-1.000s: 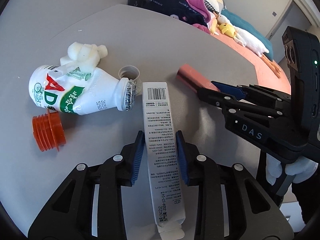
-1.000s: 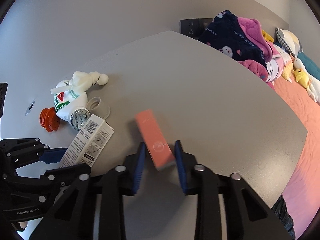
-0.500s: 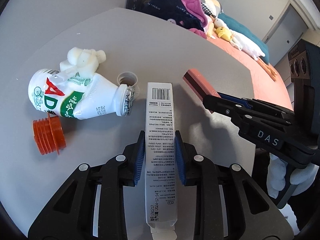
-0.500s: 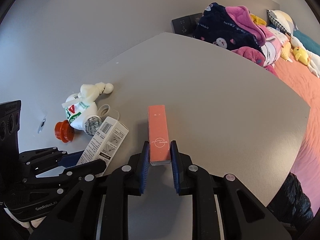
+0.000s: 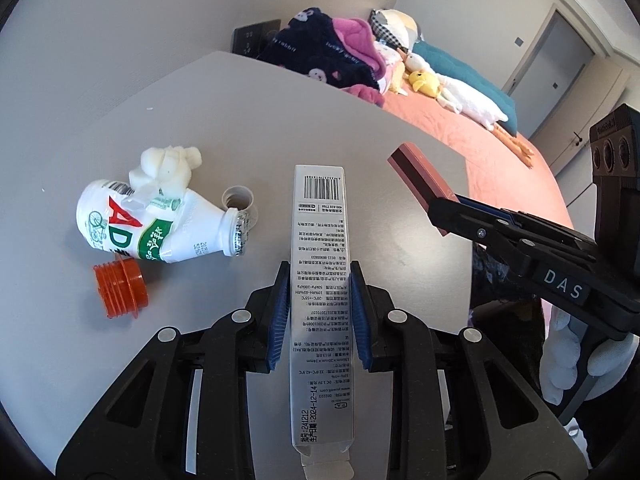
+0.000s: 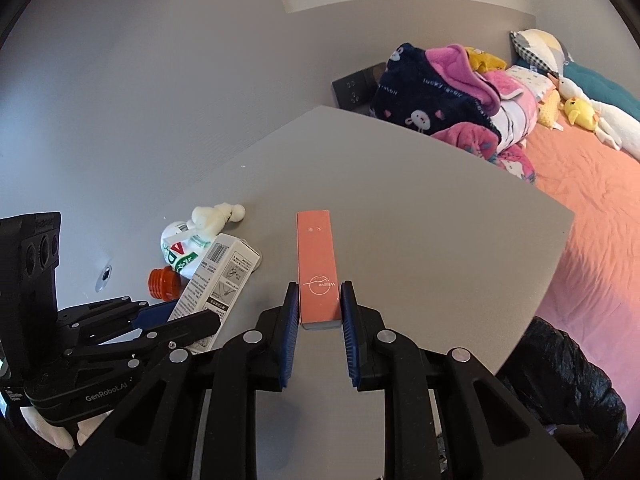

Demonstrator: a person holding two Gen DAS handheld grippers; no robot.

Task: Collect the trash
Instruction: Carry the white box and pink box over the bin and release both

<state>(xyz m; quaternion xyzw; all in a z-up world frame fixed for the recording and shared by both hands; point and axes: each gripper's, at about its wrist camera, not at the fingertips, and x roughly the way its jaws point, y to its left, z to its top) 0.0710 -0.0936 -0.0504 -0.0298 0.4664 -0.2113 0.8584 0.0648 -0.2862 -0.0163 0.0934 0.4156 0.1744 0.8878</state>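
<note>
Fingers of the left gripper (image 5: 320, 312) clamp a long white carton (image 5: 322, 280) and the right gripper (image 6: 320, 320) clamps an orange box (image 6: 318, 268), both raised off the tabletop (image 6: 420, 220), probably for carrying to the black bag (image 6: 560, 372) at its edge.

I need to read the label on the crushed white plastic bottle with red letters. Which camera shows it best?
The left wrist view: the crushed white plastic bottle lies unobstructed and large, its red letters and green band facing the camera. In the right wrist view the bottle is small, and partly hidden behind the white barcoded carton.
</note>
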